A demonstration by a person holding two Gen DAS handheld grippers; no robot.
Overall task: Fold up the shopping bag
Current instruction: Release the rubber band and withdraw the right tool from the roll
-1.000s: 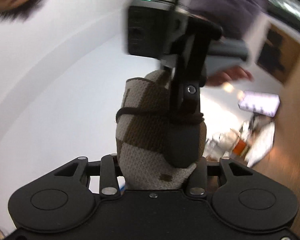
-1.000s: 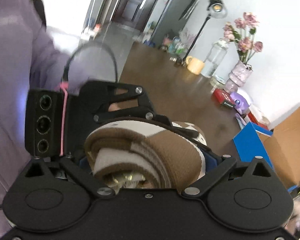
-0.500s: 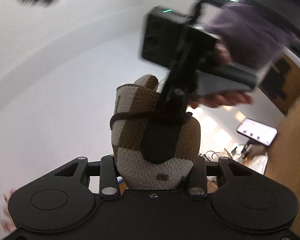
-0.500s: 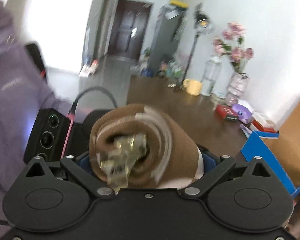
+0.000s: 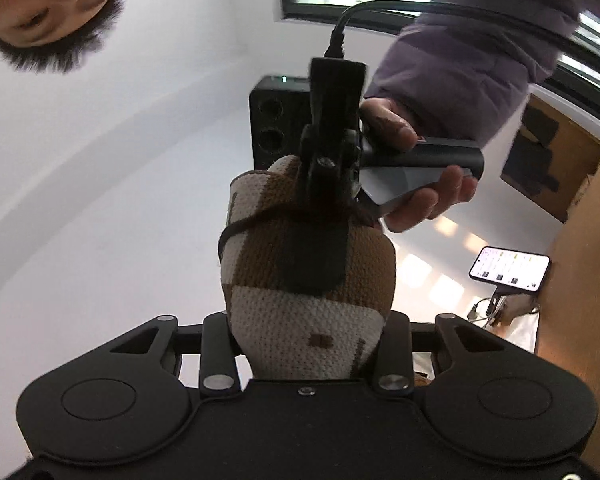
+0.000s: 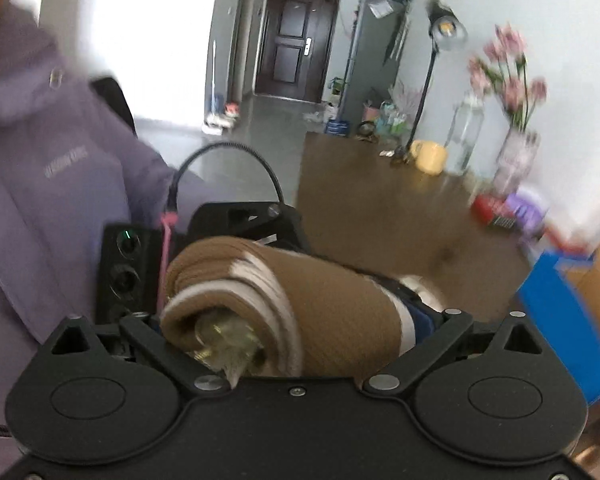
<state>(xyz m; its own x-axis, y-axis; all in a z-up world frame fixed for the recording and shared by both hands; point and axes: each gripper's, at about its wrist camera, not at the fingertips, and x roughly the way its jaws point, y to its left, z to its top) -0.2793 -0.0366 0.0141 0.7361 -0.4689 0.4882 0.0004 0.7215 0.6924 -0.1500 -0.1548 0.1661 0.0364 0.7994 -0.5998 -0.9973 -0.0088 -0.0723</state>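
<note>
The left gripper (image 5: 306, 336) is clamping the near end of the rolled brown-and-cream knitted shopping bag (image 5: 300, 280); the right gripper (image 6: 296, 344) is clamping its far end. If either loosens, the roll may be unrolling.

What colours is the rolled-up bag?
Brown and cream checks on the knitted shopping bag, clearest in the left wrist view.

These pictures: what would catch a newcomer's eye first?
A rolled brown-and-cream knitted bag fills the middle of both views, clamped between the left tongs and the right tongs. In the left view, a hand in a purple sleeve holds the other device above the bag.
</note>
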